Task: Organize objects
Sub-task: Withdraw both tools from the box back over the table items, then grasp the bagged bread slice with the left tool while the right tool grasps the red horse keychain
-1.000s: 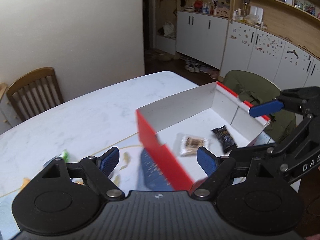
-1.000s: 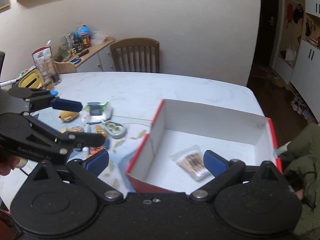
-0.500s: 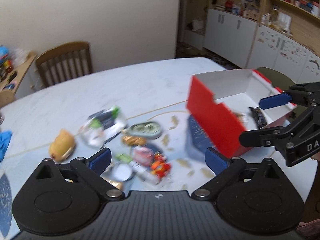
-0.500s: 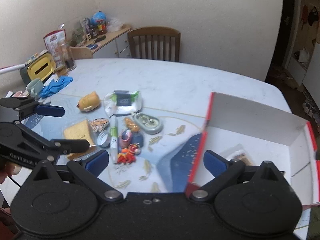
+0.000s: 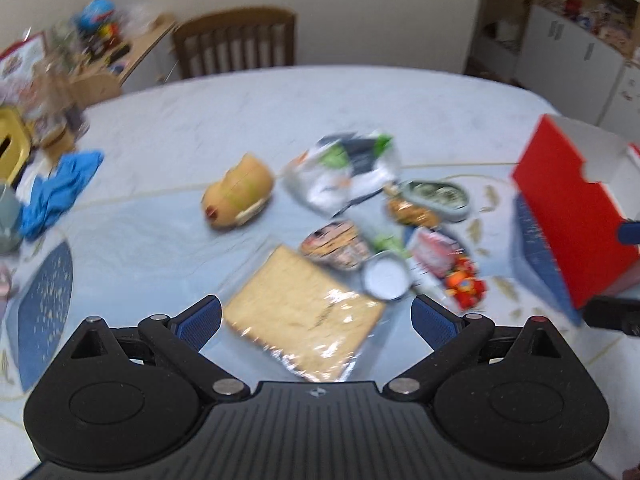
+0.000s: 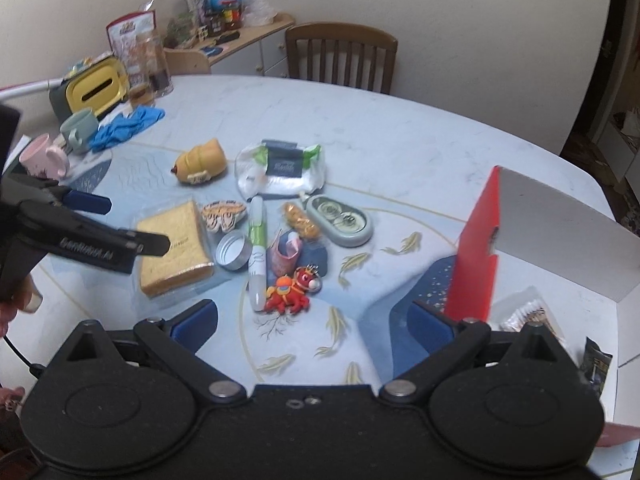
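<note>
Since a second ago the left gripper [image 5: 316,318] has been swung away from the red box [image 5: 568,216], where it faced the interior, toward the clutter at mid-bench; its jaws are spread wide and hold nothing. The wrapped bread slice [image 5: 300,312] is now framed between them, so it is judged the next pick, with a further transfer into the box to follow. The slice lies flat on the bench [image 6: 400,136], roughly square, its slightly longer side running from the near edge toward the far edge in the right wrist view, a corner toward the left gripper. To its right the green-and-white marker [image 6: 256,252] lies with its long axis parallel. The right gripper [image 6: 314,322] is held over the bench beside the box, jaws wide apart and empty. Two packets already lie inside the box.
</note>
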`<state>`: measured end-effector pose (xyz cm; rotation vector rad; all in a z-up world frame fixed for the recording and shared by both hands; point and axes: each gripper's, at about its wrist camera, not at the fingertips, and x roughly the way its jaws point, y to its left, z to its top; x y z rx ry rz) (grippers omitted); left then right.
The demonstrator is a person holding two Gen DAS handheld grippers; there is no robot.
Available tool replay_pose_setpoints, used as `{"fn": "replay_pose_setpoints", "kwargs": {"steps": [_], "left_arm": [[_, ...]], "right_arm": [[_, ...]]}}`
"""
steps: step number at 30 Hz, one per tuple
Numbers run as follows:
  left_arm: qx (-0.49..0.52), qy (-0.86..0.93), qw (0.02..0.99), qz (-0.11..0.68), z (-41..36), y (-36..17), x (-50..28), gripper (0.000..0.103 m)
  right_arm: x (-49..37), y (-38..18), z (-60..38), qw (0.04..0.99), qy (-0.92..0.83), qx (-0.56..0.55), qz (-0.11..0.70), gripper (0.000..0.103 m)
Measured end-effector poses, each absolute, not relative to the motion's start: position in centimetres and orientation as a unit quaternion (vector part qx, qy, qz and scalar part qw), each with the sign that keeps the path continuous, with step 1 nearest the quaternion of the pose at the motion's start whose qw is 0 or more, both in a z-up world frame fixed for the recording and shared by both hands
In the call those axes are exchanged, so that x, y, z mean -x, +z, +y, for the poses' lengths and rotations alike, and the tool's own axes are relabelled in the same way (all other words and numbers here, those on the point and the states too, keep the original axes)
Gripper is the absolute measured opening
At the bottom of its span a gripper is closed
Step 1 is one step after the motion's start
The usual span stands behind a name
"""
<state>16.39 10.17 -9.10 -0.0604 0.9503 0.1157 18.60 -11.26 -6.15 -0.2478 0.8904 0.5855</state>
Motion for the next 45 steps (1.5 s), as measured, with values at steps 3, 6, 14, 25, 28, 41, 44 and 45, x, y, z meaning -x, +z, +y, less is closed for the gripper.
{"fn": "replay_pose_setpoints", "kwargs": {"steps": [3, 6, 14, 25, 28, 41, 44, 45], "left_arm": [[0.038, 0.08, 0.878, 0.47, 10.8, -10.3, -17.2, 0.102], [0.048, 0.102, 0.867, 0.485, 11.1, -11.5, -18.4, 0.102], [0.049, 0.15, 0.849, 0.504, 11.4, -13.3, -21.4, 0.102], [0.025, 0.157, 0.846, 0.508, 10.7, -14.2, -22.8, 0.102], [0.012, 0.146, 0.847, 0.511, 10.8, -14.4, -22.5, 0.102], [-0.059, 0.07, 0.856, 0.509, 12.1, -14.8, -17.9, 0.102], [-0.055, 0.074, 0.856, 0.508, 12.6, -14.8, -17.1, 0.102], [-0.051, 0.076, 0.856, 0.508, 12.8, -14.8, -16.8, 0.102]], "right_arm": [[-18.7, -6.9, -10.7, 0.848, 0.285, 0.127, 0.429, 0.101], [-18.7, -7.3, -10.4, 0.844, 0.291, 0.132, 0.431, 0.101], [-19.4, -8.5, -9.6, 0.835, 0.296, 0.144, 0.44, 0.101], [-21.1, -10.9, -7.8, 0.834, 0.284, 0.154, 0.448, 0.094], [-21.8, -11.2, -7.9, 0.842, 0.269, 0.147, 0.443, 0.092], [-24.0, -13.5, -6.6, 0.845, 0.245, 0.138, 0.456, 0.08], [-24.1, -14.0, -6.2, 0.844, 0.239, 0.142, 0.458, 0.075], [-24.2, -14.2, -6.1, 0.843, 0.238, 0.145, 0.459, 0.073]]}}
